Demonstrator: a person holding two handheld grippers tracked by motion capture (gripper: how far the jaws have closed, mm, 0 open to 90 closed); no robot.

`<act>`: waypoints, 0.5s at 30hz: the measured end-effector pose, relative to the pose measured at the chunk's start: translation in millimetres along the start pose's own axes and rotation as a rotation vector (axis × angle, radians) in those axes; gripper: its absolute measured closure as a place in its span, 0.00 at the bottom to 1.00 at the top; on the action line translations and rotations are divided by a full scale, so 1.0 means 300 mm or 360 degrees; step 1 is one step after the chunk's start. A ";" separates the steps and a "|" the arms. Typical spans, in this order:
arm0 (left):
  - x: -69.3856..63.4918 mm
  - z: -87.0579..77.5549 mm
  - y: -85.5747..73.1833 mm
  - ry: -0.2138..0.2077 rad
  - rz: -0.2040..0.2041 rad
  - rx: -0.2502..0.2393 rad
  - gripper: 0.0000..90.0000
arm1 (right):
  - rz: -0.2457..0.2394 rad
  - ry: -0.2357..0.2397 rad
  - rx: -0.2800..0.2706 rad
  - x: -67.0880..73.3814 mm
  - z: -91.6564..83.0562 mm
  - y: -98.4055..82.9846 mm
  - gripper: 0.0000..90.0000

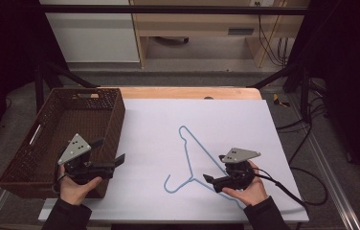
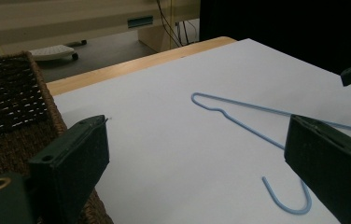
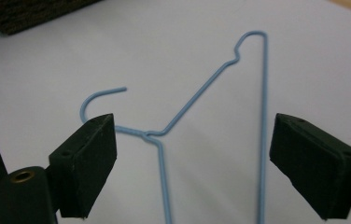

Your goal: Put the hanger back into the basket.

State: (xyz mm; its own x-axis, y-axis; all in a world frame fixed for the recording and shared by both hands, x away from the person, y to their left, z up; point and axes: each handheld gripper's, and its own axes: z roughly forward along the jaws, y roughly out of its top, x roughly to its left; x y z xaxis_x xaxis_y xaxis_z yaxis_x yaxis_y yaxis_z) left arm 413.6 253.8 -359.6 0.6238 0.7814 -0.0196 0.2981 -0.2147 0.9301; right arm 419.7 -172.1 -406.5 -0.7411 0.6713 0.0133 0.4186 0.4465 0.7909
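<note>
Blue wire hanger point(image 1: 187, 158) flat on white sheet point(image 1: 149, 124), centre of high view, hook end toward bottom. Right gripper point(image 1: 210, 180) lower right, jaws spread wide over hanger neck point(image 3: 151, 134), gripping nothing; contact with wire unclear, probably none. Left gripper point(image 1: 112, 153) lower left beside wicker basket point(image 1: 20, 158), jaws apart, empty.

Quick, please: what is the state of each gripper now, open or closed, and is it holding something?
Left gripper: open, holding nothing, beside the basket.
Right gripper: open, holding nothing; the blue hanger lies on the sheet between its jaws.
</note>
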 end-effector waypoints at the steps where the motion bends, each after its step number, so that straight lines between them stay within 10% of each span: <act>1: -0.001 0.001 0.000 -0.0001 0.0001 0.0004 0.07 | -0.0003 0.0022 0.0029 0.005 0.011 -0.003 0.19; 15: -0.009 0.012 -0.004 -0.0012 0.0009 0.0022 0.07 | -0.0061 0.0097 0.0327 0.043 0.134 -0.051 0.45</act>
State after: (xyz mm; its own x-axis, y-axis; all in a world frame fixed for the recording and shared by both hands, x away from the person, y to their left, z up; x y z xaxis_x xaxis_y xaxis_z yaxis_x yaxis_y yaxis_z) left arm 414.2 250.0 -362.0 0.6309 0.7756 -0.0174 0.3046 -0.2271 0.9250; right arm 424.7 -146.4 -443.0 -0.7861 0.6175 0.0274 0.4832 0.5863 0.6502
